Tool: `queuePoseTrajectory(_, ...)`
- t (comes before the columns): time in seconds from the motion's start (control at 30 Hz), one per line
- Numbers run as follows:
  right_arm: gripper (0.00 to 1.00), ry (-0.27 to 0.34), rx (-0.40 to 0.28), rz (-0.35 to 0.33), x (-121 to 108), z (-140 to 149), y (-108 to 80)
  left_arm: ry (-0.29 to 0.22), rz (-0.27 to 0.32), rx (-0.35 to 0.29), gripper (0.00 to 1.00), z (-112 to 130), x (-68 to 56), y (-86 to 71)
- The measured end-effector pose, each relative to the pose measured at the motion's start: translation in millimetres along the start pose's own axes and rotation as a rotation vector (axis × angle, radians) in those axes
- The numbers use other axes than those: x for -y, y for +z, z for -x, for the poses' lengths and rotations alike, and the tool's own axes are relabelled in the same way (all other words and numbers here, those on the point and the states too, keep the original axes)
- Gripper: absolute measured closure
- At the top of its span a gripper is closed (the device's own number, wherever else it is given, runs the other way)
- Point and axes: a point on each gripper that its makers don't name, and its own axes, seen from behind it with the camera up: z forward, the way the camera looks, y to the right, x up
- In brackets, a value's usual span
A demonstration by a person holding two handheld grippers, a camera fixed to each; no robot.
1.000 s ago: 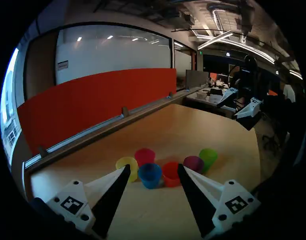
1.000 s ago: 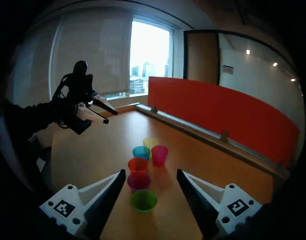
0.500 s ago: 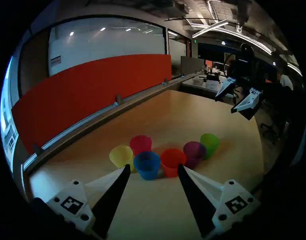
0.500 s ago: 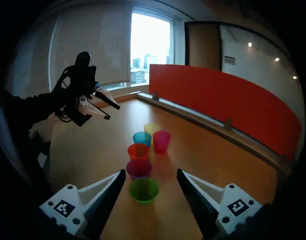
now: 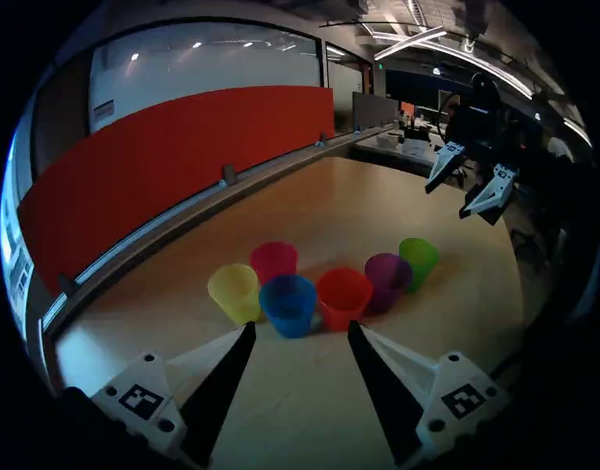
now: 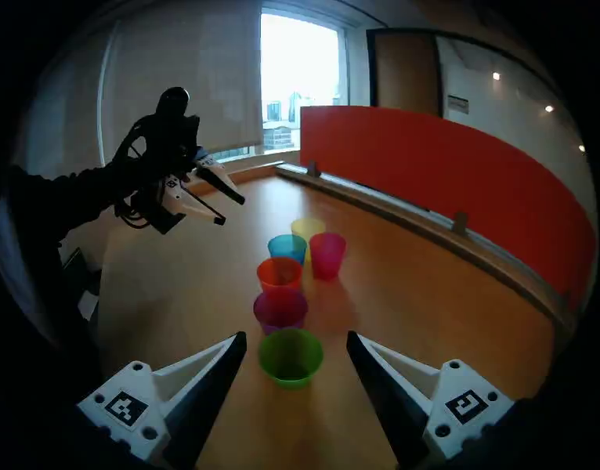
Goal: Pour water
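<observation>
light wooden desk top (image 5: 363,204) lower centre | long red divider panel (image 5: 182,149) left | bright window (image 6: 300,70) top | ceiling light strips (image 5: 410,43) upper right

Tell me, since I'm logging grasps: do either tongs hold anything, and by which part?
Nothing is held: left tongs and right tongs are both open, gripping nothing.

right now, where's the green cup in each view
Left gripper view: green cup right of centre, at the right end of the cup row, beside the purple cup.
Right gripper view: low centre, nearest cup of the row, purple cup just behind.
Shared landmark: the long red partition.
</observation>
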Motion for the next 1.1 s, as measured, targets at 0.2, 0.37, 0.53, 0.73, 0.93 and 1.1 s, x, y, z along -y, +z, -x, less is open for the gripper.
queuePoseTrajectory(0.2,0.01,-0.025,0.028,0.0,0,13,5.3,0.004,0.001,0.018,0.13,9,2.9,5.9)
queuePoseTrajectory(0.37,0.01,-0.035,0.053,0.001,-1,24,10.5,0.002,-0.001,0.033,0.13,16,5.6,10.5)
queuePoseTrajectory(0.53,0.01,-0.037,0.08,-0.011,2,36,17.1,-0.002,0.005,0.038,0.13,20,6.9,14.0)
queuePoseTrajectory(0.73,0.01,-0.045,0.11,-0.019,4,51,24.5,-0.004,0.005,0.046,0.13,24,9.2,17.1)
queuePoseTrajectory(0.93,0.0,-0.034,0.132,-0.028,4,62,31.2,-0.004,0.006,0.052,0.13,27,10.8,19.3)
queuePoseTrajectory(1.1,0.0,-0.042,0.144,-0.026,4,68,36.3,0.004,0.009,0.059,0.13,29,11.3,21.8)
